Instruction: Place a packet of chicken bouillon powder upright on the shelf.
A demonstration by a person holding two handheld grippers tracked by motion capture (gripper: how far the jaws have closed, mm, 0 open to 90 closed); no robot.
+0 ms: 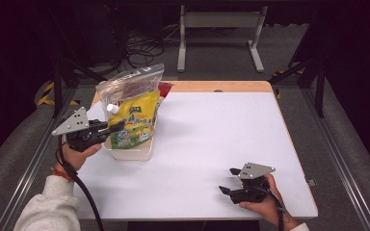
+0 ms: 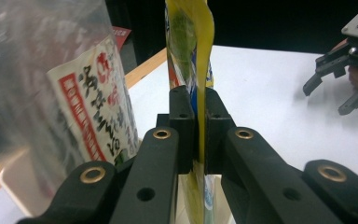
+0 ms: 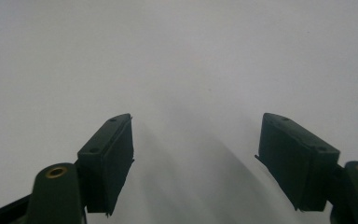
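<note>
Yellow pouch stands upright, cap up, edge clenched in the left hand-held gripper; right hand-held gripper released.

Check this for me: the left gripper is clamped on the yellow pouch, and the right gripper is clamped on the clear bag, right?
Not quite. The left gripper does clamp the yellow pouch, but the right gripper is open and holds nothing, its fingers over the bare table, as the right gripper view shows.

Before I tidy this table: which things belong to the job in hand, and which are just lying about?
In the job:
- yellow pouch, clamped by the left gripper
- white tub under it

Lying about:
- clear bag behind the pouch
- red packet at the table edge
- right gripper, open, idle on the table
</note>
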